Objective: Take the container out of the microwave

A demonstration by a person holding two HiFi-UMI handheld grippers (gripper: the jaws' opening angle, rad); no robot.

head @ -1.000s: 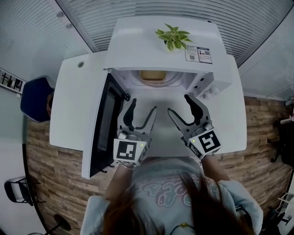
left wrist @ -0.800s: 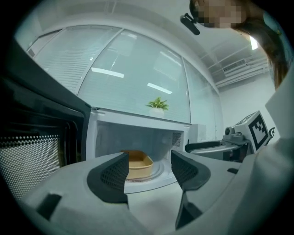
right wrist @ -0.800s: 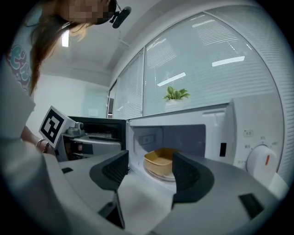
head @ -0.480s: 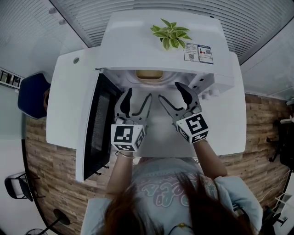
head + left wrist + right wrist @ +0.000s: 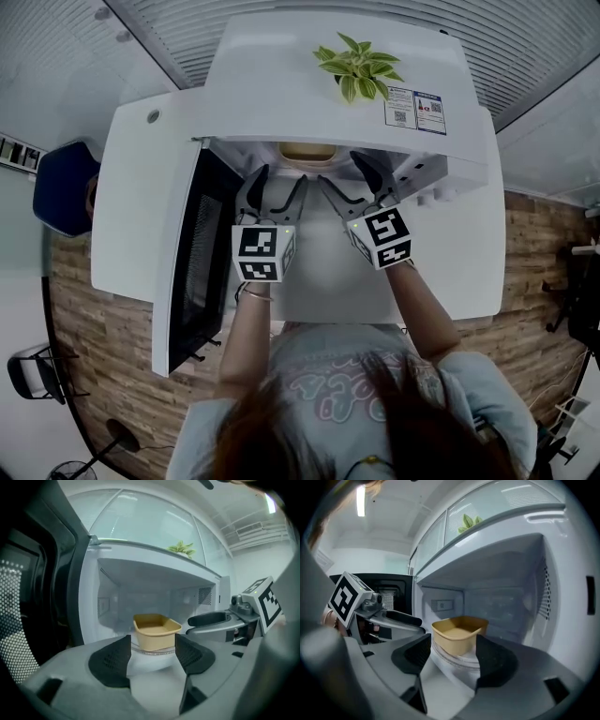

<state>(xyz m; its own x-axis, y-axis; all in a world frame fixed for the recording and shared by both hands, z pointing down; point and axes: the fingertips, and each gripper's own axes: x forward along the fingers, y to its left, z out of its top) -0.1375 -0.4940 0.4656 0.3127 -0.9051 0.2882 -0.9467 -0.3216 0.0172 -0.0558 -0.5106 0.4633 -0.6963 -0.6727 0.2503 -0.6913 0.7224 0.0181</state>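
Jaws wide on left gripper (image 5: 282, 175) and right gripper (image 5: 338, 170), container (image 5: 156, 631) mouth up inside microwave (image 5: 300, 103).

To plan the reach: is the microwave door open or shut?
Open. The door stands swung out at the left, and the tan container shows inside.

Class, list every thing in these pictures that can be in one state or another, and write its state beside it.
microwave door: swung wide open to the left.
container: upright on the turntable inside the microwave, not gripped.
left gripper: jaws apart, empty, short of the container.
right gripper: jaws apart, empty, short of the container.
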